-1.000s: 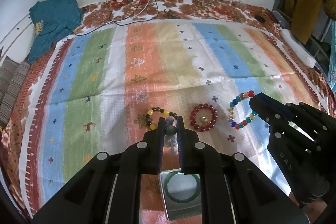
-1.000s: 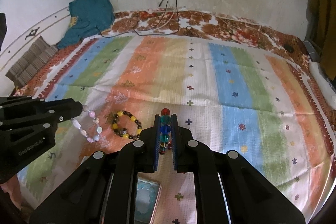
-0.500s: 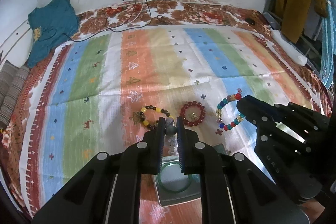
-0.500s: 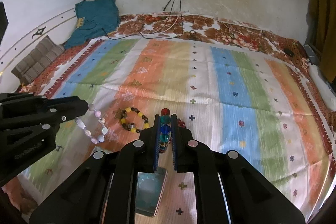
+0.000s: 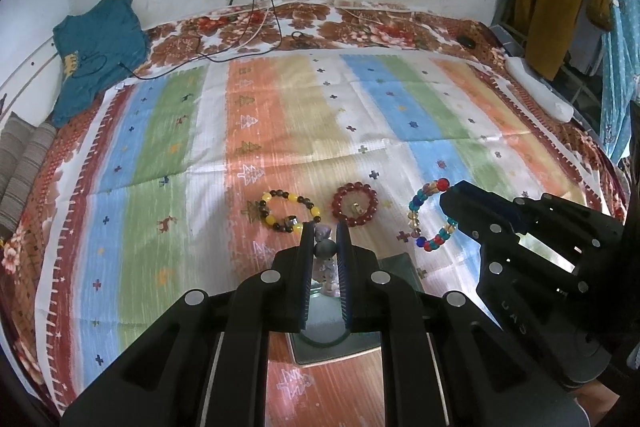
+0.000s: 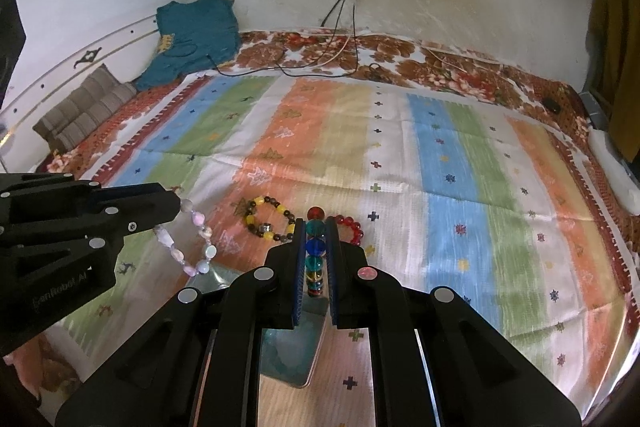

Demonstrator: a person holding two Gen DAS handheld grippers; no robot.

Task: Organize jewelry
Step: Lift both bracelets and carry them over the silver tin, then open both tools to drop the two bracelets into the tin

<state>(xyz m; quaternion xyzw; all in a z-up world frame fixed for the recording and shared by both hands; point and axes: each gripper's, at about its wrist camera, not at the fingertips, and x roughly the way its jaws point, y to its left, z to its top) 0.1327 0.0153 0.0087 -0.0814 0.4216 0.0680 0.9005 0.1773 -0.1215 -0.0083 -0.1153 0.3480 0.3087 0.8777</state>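
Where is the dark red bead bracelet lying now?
In the left wrist view, the dark red bracelet lies flat on the striped cloth, between the yellow-and-black bracelet on its left and the multicoloured bracelet held up on its right.

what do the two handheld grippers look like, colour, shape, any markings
Both grippers are matte black plastic. The left gripper and right gripper each have two flat, parallel fingers lined with dark blue ribbed pads, carried on angular linkage arms with round silver screw heads. Pale lettering is moulded on the side of each body, too blurred to read in full. No cables or sleeves show.
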